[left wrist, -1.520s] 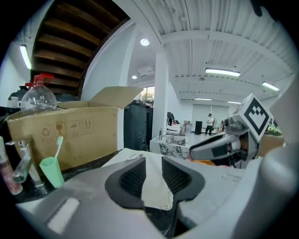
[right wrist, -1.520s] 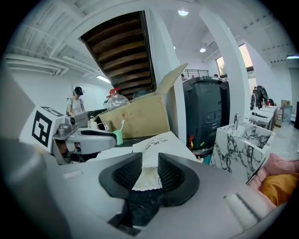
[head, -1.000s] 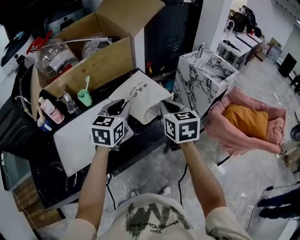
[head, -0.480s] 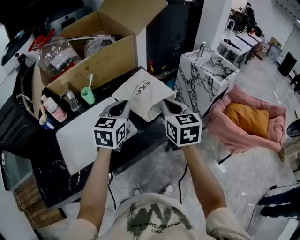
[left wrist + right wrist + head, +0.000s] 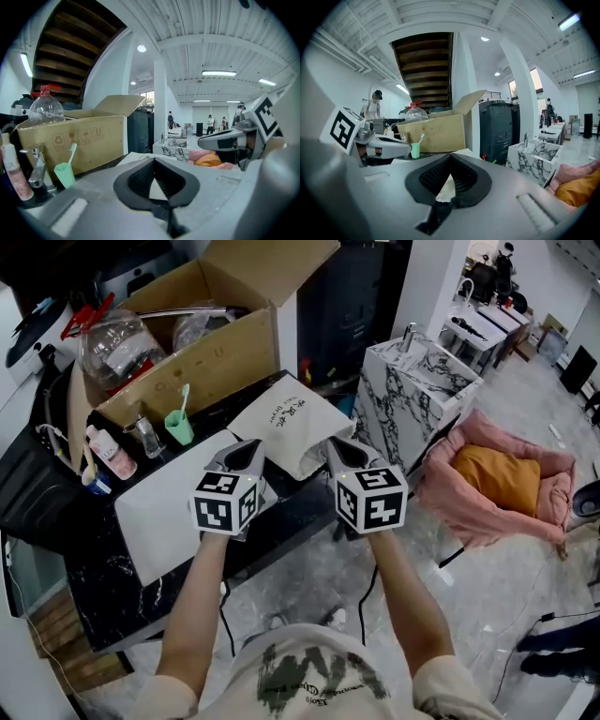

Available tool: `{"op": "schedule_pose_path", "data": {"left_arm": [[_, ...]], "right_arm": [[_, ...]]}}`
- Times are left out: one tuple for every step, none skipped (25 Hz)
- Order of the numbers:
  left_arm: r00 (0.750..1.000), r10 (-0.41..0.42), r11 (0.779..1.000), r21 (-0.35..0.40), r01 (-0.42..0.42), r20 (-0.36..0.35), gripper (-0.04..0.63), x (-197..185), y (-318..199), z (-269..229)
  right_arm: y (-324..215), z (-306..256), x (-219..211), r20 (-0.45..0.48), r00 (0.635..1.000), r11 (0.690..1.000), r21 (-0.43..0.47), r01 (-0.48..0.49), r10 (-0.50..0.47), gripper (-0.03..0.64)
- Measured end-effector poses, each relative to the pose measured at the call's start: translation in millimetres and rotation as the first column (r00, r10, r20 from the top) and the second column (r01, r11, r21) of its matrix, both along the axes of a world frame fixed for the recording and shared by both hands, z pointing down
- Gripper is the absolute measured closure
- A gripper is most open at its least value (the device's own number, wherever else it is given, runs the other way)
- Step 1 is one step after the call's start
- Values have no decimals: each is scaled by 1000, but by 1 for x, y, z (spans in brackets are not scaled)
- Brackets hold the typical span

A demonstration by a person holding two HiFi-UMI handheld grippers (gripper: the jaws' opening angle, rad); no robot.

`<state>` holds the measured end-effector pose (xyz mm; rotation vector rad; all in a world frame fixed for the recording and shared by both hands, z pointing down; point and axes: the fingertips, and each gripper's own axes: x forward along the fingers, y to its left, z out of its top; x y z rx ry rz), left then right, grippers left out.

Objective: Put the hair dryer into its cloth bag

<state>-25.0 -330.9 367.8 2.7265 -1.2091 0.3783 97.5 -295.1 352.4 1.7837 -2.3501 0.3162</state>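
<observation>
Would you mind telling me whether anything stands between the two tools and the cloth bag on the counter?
Nothing visible does. The right tool is shut on white cloth at the near edge of the cloth bag. The left tool is shut there too, though whether it grips cloth is unclear. The hair dryer is not in view.

Beige T-shirt [image 5: 302,679] with dark print

I read the cloth bag [image 5: 291,423] as matt off-white fabric, softly creased. The cardboard box [image 5: 202,357] is dull brown paperboard, and the bottle [image 5: 114,343] is clear, glossy plastic. The counter [image 5: 98,601] looks polished — black veined stone.
</observation>
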Motion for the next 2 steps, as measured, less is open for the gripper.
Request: {"op": "schedule_pose_path", "data": {"left_arm": [[1000, 2, 1000, -2, -2, 0, 592, 0, 0, 1], [1000, 3, 1000, -3, -3, -1, 592, 1, 1, 2]], "right_arm": [[0, 0, 0, -2, 1000, 1000, 1, 0, 0, 618], [1, 1, 0, -3, 1000, 1000, 2, 0, 0, 618]]}}
